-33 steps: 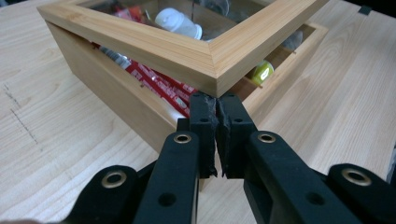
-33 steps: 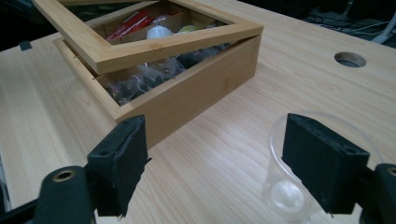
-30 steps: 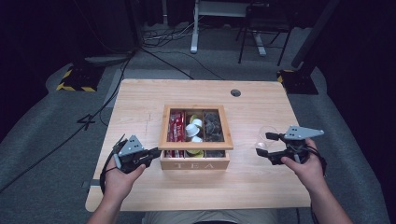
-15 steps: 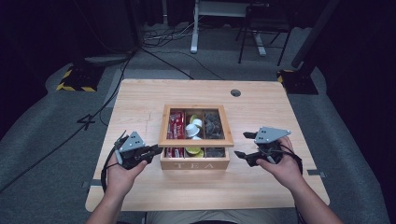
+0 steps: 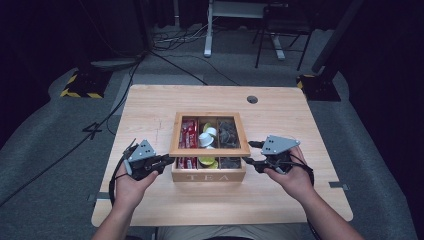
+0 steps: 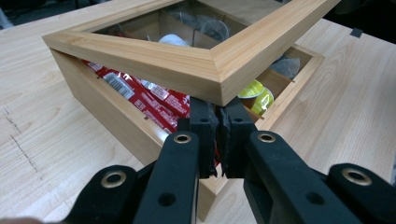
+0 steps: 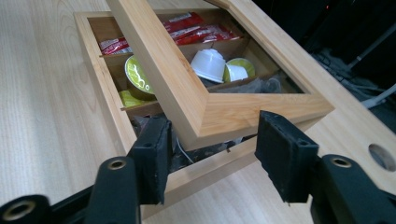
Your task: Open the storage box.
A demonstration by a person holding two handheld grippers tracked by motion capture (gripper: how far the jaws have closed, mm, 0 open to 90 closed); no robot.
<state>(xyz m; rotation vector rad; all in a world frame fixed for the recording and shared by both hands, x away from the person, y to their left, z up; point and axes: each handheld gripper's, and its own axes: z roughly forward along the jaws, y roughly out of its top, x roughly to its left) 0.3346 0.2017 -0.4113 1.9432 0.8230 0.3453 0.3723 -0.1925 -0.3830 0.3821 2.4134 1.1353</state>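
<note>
A: Where was the tea box (image 5: 208, 175)?

B: Mid-bench (image 5: 150, 107), near the person's edge. Its glass-paned lid (image 5: 209, 150) was raised at the front, tilted above the compartments of red packets (image 7: 187, 23), white pods (image 7: 209, 64) and green pods (image 7: 136, 74).

A: And the left gripper (image 6: 218, 135)?

B: Its jaws were pressed together, nothing visible between them, tips tucked just under the lid's near left corner. It seemed to be propping the lid rather than pinching it.

A: The right gripper (image 7: 212, 161)?

B: Jaws spread wide, straddling the lid's near right corner without touching it.

A: So which step?

B: Opening the lid, I'd judge. Next, the right jaws would need to close on that corner or lift from below, level with the left side.
</note>
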